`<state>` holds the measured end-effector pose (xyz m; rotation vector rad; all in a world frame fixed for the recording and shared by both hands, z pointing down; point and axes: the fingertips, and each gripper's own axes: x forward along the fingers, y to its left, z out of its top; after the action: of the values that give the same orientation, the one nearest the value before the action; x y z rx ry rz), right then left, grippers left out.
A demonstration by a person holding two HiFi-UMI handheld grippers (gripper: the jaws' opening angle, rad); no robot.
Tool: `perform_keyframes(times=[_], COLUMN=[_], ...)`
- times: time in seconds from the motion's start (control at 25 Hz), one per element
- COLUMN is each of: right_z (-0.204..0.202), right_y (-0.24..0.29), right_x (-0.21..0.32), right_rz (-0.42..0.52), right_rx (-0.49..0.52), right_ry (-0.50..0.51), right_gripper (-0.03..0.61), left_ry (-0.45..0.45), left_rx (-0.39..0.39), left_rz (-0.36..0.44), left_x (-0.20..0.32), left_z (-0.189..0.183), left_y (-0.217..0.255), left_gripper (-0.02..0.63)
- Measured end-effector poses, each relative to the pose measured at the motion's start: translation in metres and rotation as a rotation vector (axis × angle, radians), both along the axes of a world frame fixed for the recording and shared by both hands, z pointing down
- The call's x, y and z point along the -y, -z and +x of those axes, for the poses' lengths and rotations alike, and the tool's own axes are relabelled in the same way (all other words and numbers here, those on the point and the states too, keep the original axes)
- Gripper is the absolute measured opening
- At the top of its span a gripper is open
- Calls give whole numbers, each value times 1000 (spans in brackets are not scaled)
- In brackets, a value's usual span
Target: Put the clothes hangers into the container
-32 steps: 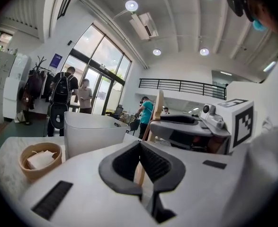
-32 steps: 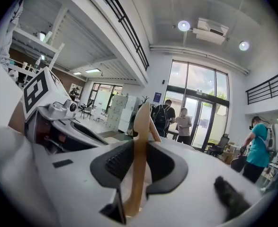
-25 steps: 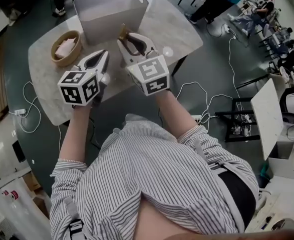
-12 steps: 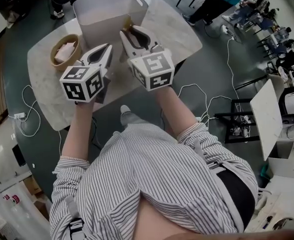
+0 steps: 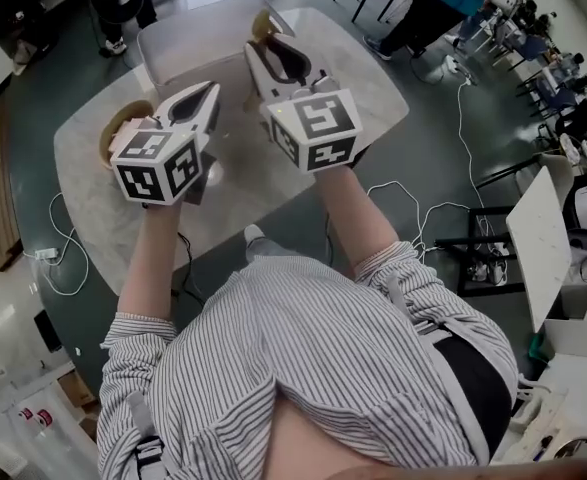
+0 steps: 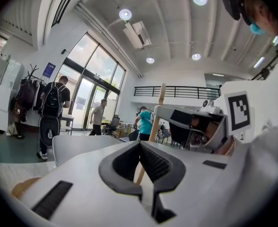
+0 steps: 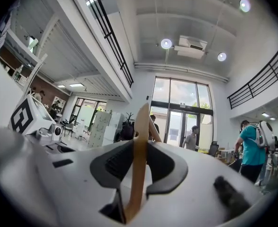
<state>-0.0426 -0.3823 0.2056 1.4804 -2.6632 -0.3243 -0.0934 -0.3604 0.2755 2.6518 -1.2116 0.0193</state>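
In the head view my right gripper (image 5: 263,46) is held high over the far side of the table, shut on a wooden clothes hanger (image 5: 264,22) that sticks out past its tips. The right gripper view shows the hanger's pale wood (image 7: 139,150) clamped upright between the dark pads. My left gripper (image 5: 209,90) hangs beside it to the left. Its jaws meet at the tips with nothing between them. In the left gripper view the hanger (image 6: 156,109) shows as a wooden stick beyond the left gripper (image 6: 139,145). The grey container (image 5: 183,43) stands on the table, partly hidden behind both grippers.
A round wicker basket (image 5: 111,133) with something pale in it sits at the table's left, behind the left gripper. The pale rounded table (image 5: 263,173) has cables on the floor around it. People, chairs and desks fill the room beyond.
Both grippers have risen and moved forward over the table. The right gripper has carried the hanger up past the container's far rim, and the container is now mostly hidden behind them.
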Motion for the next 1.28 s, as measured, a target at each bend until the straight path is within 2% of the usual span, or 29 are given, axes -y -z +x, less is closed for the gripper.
perform_keyframes(times=[0.24, 0.44, 0.72, 0.88, 1.04, 1.28], right_z=[10, 10, -8, -32, -52, -87], right_y=[27, 54, 87, 99, 103, 84], right_x=[49, 71, 83, 93, 102, 123], right_rz=[72, 134, 222, 248, 265, 255], right_rx=[-19, -42, -75, -74, -62, -99], right_ry=[-52, -54, 11, 70, 115, 164], right_gripper=[87, 87, 91, 94, 95, 97], left_ry=[2, 3, 35, 71, 107, 158], left_rx=[-8, -17, -15, -13, -23, -16], left_rz=[49, 89, 120, 142, 148, 134], left_x=[51, 80, 100, 113, 122, 139], left_z=[0, 5, 3, -13, -27, -50], left_y=[22, 42, 64, 75, 78, 71], left_gripper=[11, 11, 11, 11, 11, 11])
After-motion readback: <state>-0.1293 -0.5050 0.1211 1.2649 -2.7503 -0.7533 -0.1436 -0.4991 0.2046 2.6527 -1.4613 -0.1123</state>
